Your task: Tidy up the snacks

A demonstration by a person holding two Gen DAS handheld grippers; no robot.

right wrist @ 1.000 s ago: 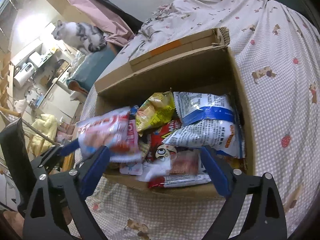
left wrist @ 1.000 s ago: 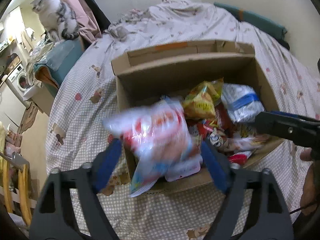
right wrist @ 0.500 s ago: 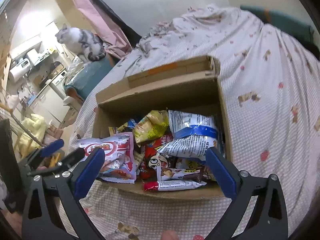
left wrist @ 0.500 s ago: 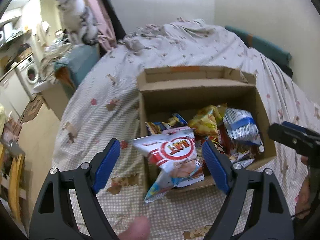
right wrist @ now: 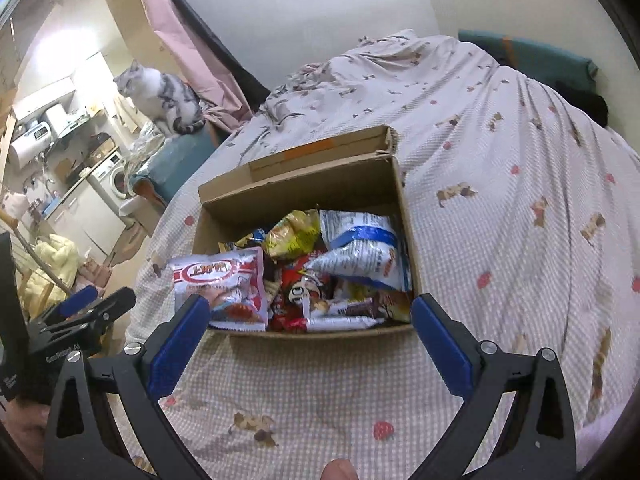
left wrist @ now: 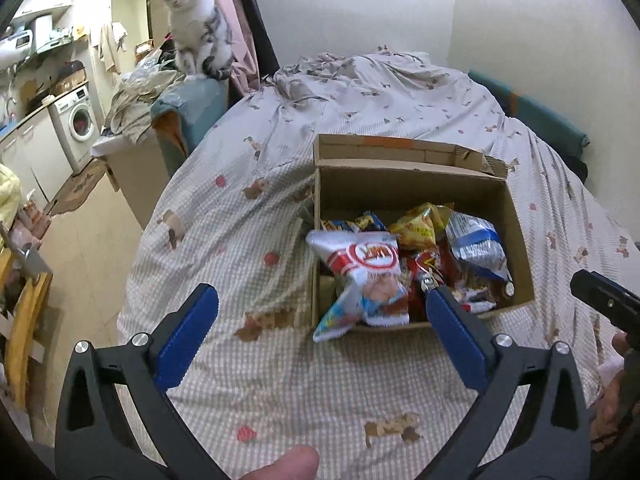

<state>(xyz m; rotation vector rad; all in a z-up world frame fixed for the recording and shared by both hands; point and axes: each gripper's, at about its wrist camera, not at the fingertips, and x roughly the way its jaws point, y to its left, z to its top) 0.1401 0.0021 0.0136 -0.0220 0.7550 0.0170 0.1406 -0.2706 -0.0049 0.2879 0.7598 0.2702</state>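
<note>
A cardboard box (left wrist: 516, 240) sits on a bed (left wrist: 248, 216) covered with a checked, patterned sheet, and it is full of snack packets. The left hand-held gripper (left wrist: 320, 312) hangs above the sheet on the near side of the box, its blue-padded jaws opening wide with nothing clamped between them. A red and white snack bag (left wrist: 362, 276) lies at the box's near left corner, draped over the front wall so that its lower end hangs outside; it shows between the left jaws but beyond them, touched by neither.

The right hand-held gripper (right wrist: 310, 320) also stands back from the box with its jaws spread apart and empty, the box's front wall just past its tips. Behind the red and white bag lie a yellow bag (right wrist: 294, 234) and a white and blue bag (right wrist: 360, 252), with smaller red wrappers (right wrist: 296, 300) heaped in front of them.

A grey and white cat (left wrist: 198, 24) sits on a ledge beyond the bed's far left corner, well apart from the box.
</note>
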